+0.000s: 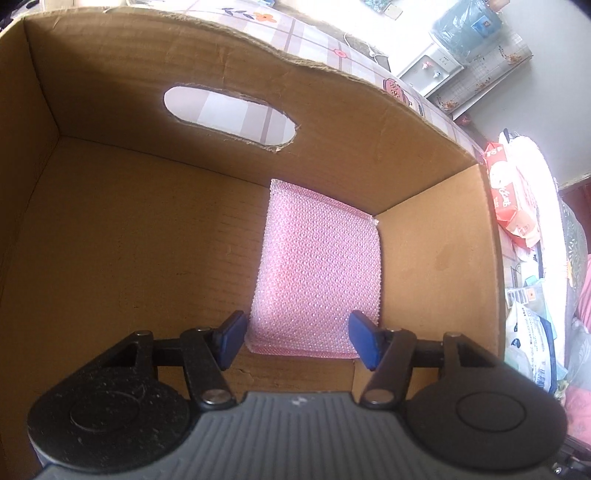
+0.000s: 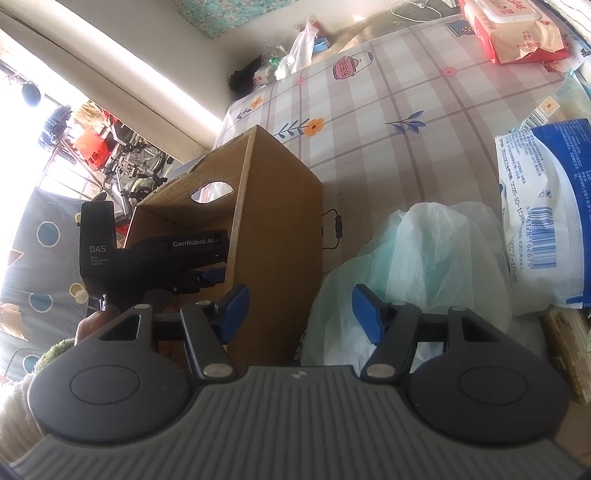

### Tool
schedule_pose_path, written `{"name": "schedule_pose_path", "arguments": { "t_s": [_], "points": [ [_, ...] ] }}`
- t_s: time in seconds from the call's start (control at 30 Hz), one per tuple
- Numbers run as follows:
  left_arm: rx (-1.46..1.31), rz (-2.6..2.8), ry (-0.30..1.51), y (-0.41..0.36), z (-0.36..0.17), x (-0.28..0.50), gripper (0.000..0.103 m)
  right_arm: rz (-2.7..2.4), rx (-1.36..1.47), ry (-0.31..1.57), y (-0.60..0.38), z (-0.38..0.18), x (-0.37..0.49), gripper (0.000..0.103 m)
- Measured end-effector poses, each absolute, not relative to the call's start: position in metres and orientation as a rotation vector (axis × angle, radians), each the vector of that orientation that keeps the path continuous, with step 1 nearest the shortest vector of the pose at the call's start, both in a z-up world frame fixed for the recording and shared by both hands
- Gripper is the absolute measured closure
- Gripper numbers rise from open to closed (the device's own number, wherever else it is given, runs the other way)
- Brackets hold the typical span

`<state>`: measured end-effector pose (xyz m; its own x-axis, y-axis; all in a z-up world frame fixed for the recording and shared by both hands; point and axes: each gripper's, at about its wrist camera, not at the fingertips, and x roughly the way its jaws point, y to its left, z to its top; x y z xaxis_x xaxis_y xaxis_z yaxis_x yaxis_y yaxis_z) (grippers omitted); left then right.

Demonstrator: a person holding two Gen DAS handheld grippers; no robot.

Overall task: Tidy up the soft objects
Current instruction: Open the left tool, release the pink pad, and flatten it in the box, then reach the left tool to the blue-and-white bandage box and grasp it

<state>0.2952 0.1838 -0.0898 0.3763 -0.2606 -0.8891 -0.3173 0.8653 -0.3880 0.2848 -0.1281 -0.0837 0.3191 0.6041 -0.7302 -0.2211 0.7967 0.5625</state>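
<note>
left hand-held gripper [image 1: 297,338] half open inside the cardboard box [image 1: 110,240], straddling the pink sponge [image 1: 317,273], not pinching | sponge flat in the right corner, saves room | right hand-held gripper [image 2: 299,314] half open, empty, over plastic bag [image 2: 424,258], probably next

A counter [image 2: 424,122] covered in a checked, flower-printed plastic cloth carries an open brown cardboard box [image 2: 277,229], a crumpled pale green plastic bag [image 2: 424,258], a blue-and-white soft packet [image 2: 546,206] and a red-and-white wipes pack [image 2: 513,33].
</note>
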Motion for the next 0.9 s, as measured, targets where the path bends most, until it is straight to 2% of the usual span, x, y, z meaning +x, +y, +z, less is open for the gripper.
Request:
{"name": "schedule_pose_path", "arguments": {
  "t_s": [0.07,0.2,0.4,0.6,0.77,0.9],
  "points": [
    [-0.536,0.044,1.195,0.183,-0.084,0.292,0.025,0.557,0.386,1.115,-0.129,-0.083,0.283,0.041],
    [-0.500,0.055,1.144,0.182,-0.061,0.277,0.016,0.549,0.347,1.071,-0.132,-0.074,0.278,0.039],
    [-0.481,0.096,1.013,0.185,-0.005,0.242,0.015,0.544,0.282,0.955,-0.149,-0.048,0.266,0.037],
    [-0.415,0.050,0.847,0.164,0.060,0.223,0.010,0.497,0.255,0.822,-0.197,-0.007,0.262,0.034],
    [-0.305,-0.079,0.801,0.097,0.089,0.237,0.009,0.399,0.261,0.766,-0.257,0.015,0.277,0.033],
    [-0.229,-0.191,0.822,0.031,0.084,0.263,0.009,0.299,0.300,0.798,-0.312,0.012,0.303,0.033]
  ]
}}
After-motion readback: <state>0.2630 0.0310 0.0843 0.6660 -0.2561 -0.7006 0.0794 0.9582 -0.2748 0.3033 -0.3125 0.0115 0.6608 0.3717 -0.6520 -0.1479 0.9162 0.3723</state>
